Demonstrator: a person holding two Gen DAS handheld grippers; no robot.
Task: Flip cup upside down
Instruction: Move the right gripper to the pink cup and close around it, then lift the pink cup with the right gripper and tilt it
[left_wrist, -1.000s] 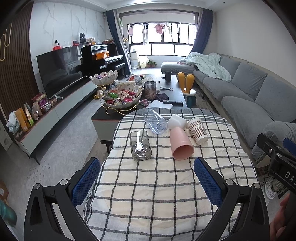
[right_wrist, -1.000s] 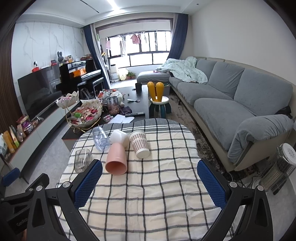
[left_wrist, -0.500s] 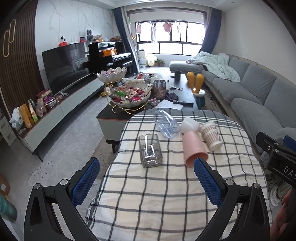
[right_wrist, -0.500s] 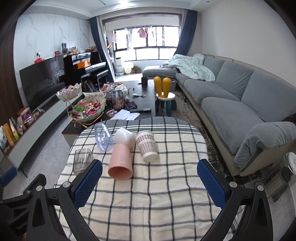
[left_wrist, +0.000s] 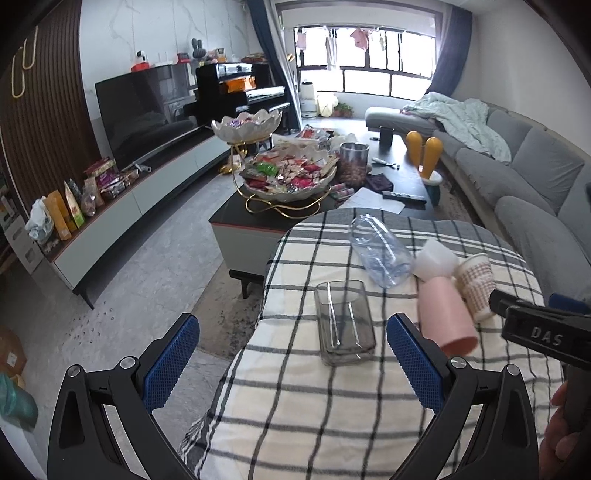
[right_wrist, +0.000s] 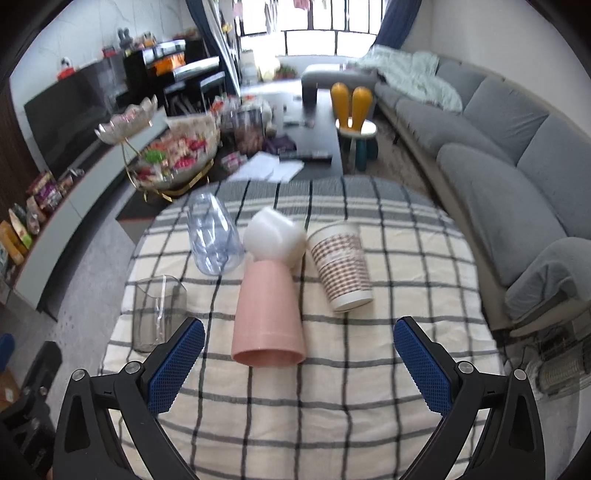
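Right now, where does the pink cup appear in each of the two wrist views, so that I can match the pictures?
Left wrist view: the pink cup lies on its side at the right, just past the right finger, its mouth toward the camera.
Right wrist view: the pink cup lies low in the centre, between the two fingers.
Shared landmark: the patterned paper cup lies just right of it in both.

The left gripper (left_wrist: 291, 354) is held with its blue-padded fingers spread wide, nothing between them. The right gripper (right_wrist: 299, 360) is likewise held wide apart and empty, gripped by a hand (left_wrist: 563, 435)
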